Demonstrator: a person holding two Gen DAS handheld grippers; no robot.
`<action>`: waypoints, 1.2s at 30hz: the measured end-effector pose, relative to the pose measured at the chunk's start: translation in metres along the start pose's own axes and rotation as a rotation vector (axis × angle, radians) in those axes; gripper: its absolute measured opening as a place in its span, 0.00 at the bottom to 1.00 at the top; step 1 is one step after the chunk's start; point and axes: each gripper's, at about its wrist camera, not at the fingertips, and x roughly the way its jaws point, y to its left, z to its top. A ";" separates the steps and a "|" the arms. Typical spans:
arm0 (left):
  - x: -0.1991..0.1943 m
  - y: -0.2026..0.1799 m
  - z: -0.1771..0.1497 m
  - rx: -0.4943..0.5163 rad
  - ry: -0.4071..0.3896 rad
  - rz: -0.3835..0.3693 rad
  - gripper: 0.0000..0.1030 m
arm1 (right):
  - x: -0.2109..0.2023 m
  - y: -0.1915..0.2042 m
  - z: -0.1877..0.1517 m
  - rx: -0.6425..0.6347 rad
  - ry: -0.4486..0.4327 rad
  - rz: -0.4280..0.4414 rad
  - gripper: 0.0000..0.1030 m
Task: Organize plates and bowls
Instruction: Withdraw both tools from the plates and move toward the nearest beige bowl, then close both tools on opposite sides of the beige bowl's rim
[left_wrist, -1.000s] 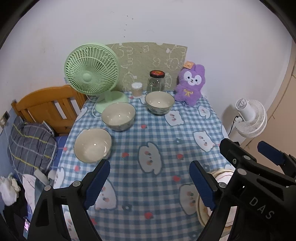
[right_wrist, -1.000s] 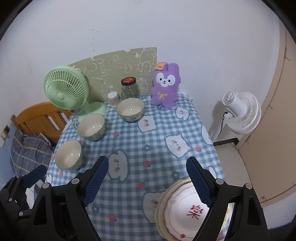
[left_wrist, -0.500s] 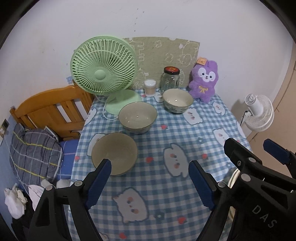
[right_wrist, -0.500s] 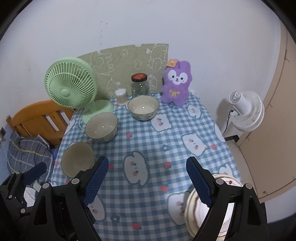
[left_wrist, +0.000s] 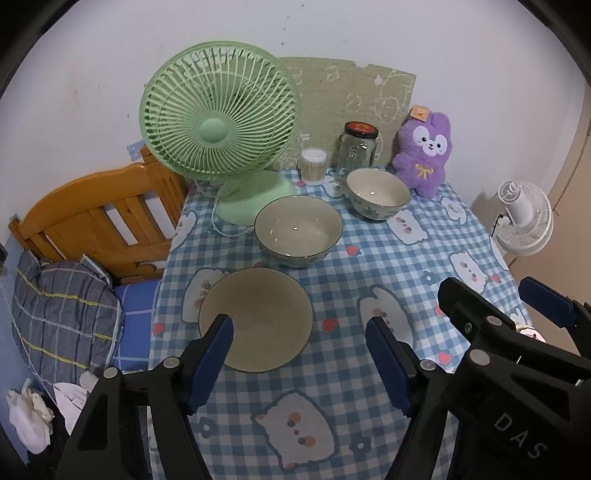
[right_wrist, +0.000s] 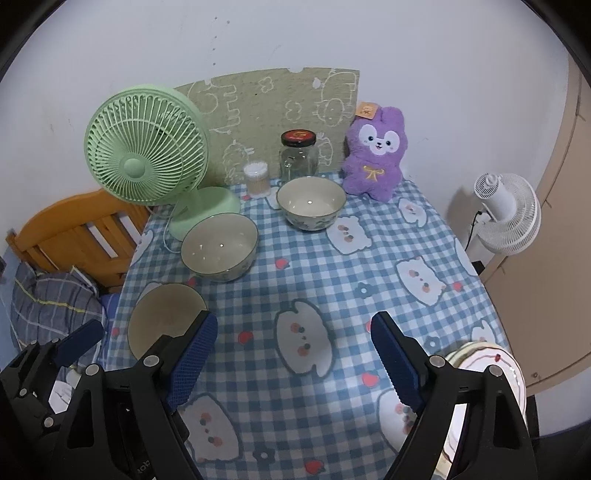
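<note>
Nearer now, left gripper (left_wrist: 299, 354) (closing) over nearest bowl (left_wrist: 256, 318)

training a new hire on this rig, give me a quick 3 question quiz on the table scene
1. Multiple choice: how many bowls stand on the blue checked tablecloth? A two B three C five
2. True or false: the left gripper already grips the nearest plain beige ceramic bowl.
3. Fill in: the stack of white round plates lies near the table's ____ front corner.

Key
1. B: the nearest bowl, the middle green-rimmed bowl and the far floral-patterned bowl.
2. False: its jaws are closing, one pad over the rim, not gripping yet.
3. right, beside the right gripper, which is open.
</note>
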 end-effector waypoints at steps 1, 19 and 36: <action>0.003 0.003 0.000 -0.001 0.003 0.002 0.73 | 0.004 0.003 0.000 -0.002 0.001 -0.003 0.84; 0.069 0.054 -0.011 -0.065 0.083 0.102 0.64 | 0.081 0.049 -0.012 -0.023 0.113 0.036 0.72; 0.116 0.083 -0.020 -0.113 0.159 0.135 0.44 | 0.131 0.075 -0.018 -0.041 0.191 0.066 0.49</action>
